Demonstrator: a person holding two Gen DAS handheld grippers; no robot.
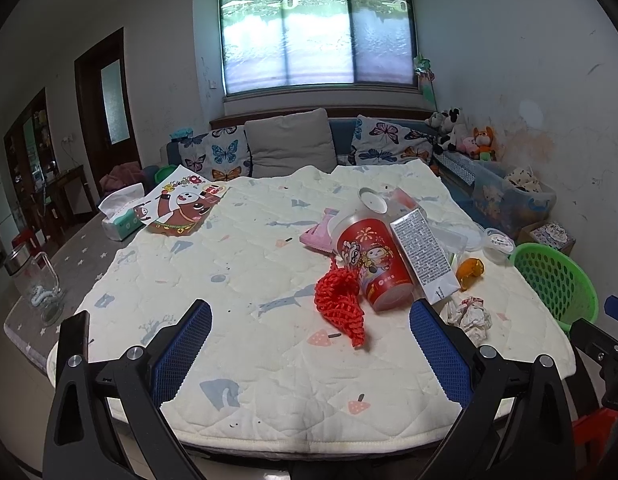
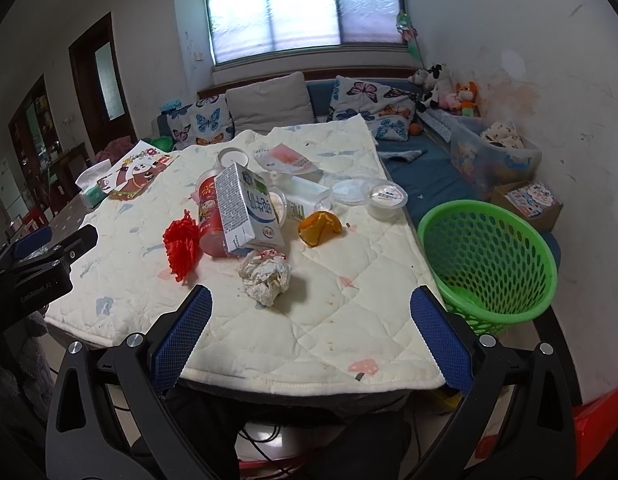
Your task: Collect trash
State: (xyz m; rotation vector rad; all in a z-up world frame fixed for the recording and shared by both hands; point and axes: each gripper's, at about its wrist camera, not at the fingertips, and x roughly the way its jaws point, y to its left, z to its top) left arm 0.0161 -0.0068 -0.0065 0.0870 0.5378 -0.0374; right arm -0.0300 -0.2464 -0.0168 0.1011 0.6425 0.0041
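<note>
Tongs on both sides stand spread wide and grasp nothing: the left tongs (image 1: 309, 356), with black arms and blue textured pads, hover above the near part of the quilted cream tabletop (image 1: 269, 360), and the right tongs (image 2: 311, 336), of the same build, hang over the near edge of that tabletop (image 2: 329, 320), their pads touching no object. Just ahead of the right tongs, between its two fingers in that view, lies a crumpled white paper ball (image 2: 265, 276) with red specks, apart from the pads. Behind the paper ball rests a grey-and-white milk carton (image 2: 245, 208), leaning on a red printed paper cup (image 2: 209, 216) that lies on its side; a red knitted mesh net (image 2: 181, 244) lies just left of the cup. An orange peel piece (image 2: 319, 228) sits to the right of the carton, and further back are clear plastic lids and tubs (image 2: 385, 194). A green perforated plastic basket (image 2: 489, 256) stands off the tabletop's right edge, near the right tongs' right finger. From the left wrist view the same cup (image 1: 375, 264), carton (image 1: 423, 256), net (image 1: 341, 308) and paper ball (image 1: 469, 314) sit ahead and to the right of the left tongs, with the basket (image 1: 557, 280) at the far right and a pink plastic item (image 1: 319, 232) behind the cup.
</note>
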